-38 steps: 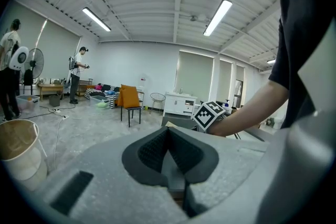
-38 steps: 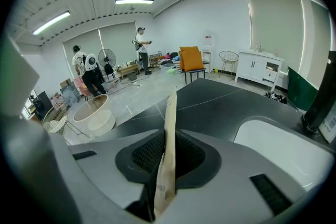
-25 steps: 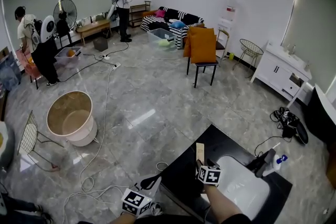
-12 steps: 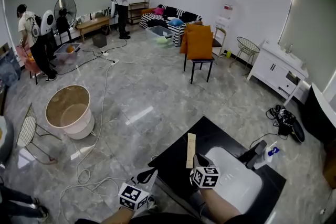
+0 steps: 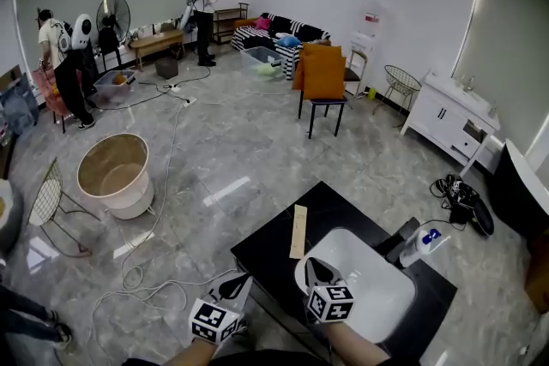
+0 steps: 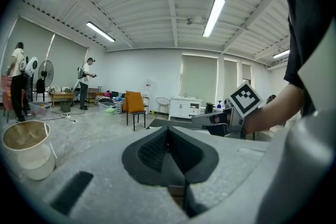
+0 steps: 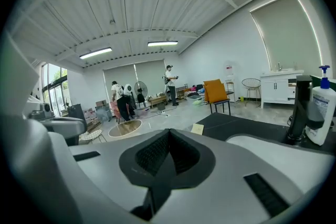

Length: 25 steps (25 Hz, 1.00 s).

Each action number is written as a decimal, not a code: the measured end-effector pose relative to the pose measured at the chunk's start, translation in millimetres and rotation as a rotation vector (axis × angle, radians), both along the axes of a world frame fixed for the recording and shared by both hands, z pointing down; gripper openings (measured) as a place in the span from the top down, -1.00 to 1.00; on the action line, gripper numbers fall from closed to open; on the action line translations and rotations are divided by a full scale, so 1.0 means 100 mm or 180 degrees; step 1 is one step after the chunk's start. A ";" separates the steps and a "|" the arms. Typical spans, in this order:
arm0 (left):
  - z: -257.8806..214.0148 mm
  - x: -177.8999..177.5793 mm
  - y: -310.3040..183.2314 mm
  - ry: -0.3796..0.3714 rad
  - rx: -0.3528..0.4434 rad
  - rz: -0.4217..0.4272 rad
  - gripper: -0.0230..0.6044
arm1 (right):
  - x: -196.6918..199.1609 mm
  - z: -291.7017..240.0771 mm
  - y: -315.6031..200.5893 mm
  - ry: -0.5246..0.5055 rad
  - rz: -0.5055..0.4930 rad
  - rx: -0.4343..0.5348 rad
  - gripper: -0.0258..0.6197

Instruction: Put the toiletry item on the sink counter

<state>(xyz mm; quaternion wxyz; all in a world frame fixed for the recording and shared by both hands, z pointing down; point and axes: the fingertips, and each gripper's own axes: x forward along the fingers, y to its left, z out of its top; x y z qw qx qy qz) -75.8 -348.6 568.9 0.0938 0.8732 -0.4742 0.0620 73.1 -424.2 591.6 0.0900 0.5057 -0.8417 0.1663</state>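
Here, a toiletry item (image 5: 298,231): a slim, flat, pale tan stick or pack w/ straight edges. It lies flat on the sink counter (image 5: 270,257), just L of the basin (image 5: 377,266), long side pointing away from the wearer. No print can be read.

The counter is a glossy black slab w/ a white oval basin set into it. It stands in a big open room w/ a grey marble-look floor (image 5: 240,150), white walls and a ribbed ceiling w/ strip lights.

At the basin's far R edge stand a dark faucet (image 5: 396,237) and, just beside it, a white pump bottle (image 5: 422,246) w/ a blue top.

The right tongs (image 5: 310,264) hang over the basin's near-L rim, just short of the item, tips together and empty. The left tongs (image 5: 243,279) are off the counter's near-L corner, above the floor, also closed on nothing.

In the bkgd are a cream round tub (image 5: 116,176), loose white cables (image 5: 146,279), an orange-draped chair (image 5: 323,77), a striped sofa (image 5: 279,34), a white cabinet (image 5: 450,111) and a standing person (image 5: 206,9).
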 end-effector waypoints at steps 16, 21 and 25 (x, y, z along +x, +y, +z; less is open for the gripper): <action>-0.05 0.45 0.81 -0.0021 0.0089 -0.0095 0.92 | 0.24 -0.27 1.14 -0.0172 -0.0302 0.0203 0.92; -0.02 0.50 1.02 -0.0034 0.0082 -0.0129 0.92 | 0.25 -0.26 1.39 -0.0183 -0.0373 0.0211 0.92; 0.03 0.55 1.16 -0.0038 0.0063 -0.0171 0.92 | 0.29 -0.21 1.57 -0.0194 -0.0416 0.0192 0.92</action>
